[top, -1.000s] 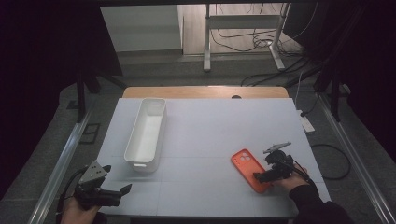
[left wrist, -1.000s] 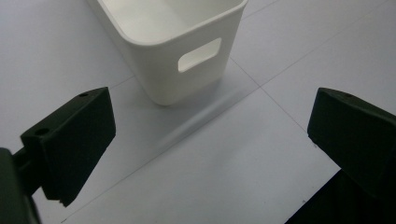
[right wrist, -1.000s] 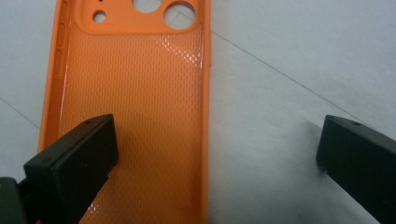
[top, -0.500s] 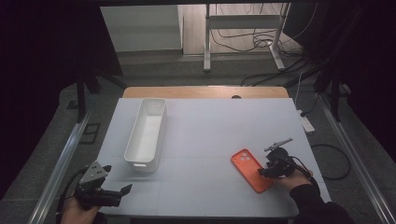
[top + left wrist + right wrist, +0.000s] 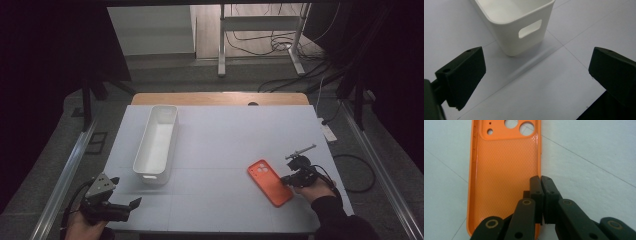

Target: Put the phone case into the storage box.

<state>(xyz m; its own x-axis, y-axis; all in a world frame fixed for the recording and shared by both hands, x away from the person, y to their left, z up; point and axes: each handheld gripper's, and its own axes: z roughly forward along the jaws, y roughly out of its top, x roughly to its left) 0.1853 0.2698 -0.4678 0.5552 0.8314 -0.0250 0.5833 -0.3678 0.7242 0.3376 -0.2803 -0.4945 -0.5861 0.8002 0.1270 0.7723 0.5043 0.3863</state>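
Note:
An orange phone case (image 5: 270, 182) lies inside-up on the white table (image 5: 225, 135), toward the front right. My right gripper (image 5: 286, 178) sits at its right long edge. In the right gripper view the jaws (image 5: 541, 178) are pressed together over the case's side wall (image 5: 504, 170), so they pinch that rim. The case still rests flat. My left gripper (image 5: 135, 204) hovers at the front left corner, open and holding nothing. In the left gripper view its wide-apart jaws (image 5: 536, 62) point at the near end of a white bin (image 5: 506, 37).
The long white bin (image 5: 150, 175) stands lengthwise on the left half of the table and looks empty; its near end has a handle slot. Bare tabletop lies between bin and case. Metal rails run along both sides of the table.
The right gripper has shifted very slightly at the case's edge. The case, the bin and the left gripper have stayed where they were.

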